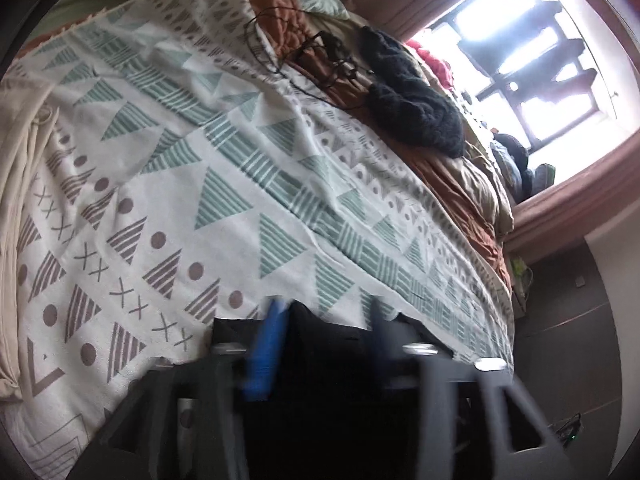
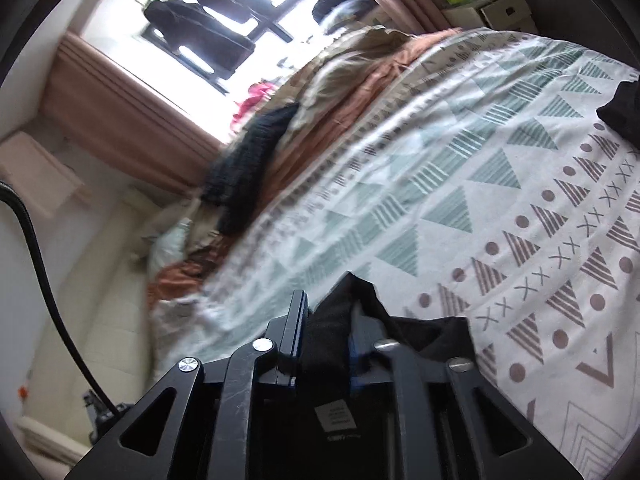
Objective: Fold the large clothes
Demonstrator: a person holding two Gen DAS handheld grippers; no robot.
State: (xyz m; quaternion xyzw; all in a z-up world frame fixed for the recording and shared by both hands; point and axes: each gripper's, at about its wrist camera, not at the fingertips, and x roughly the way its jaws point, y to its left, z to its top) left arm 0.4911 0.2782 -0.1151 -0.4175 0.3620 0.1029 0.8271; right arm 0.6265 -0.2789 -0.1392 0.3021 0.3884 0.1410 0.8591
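Patterned bedspread fills both views; your left gripper is spread around black cloth, right gripper narrow with cloth between, can't tell if it's pinching.

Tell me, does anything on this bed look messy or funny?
Yes. A tangle of thin dark cords lies loose on the rumpled orange quilt, beside a fuzzy black knitted garment dumped in a heap. The patterned white bedspread itself lies fairly smooth.
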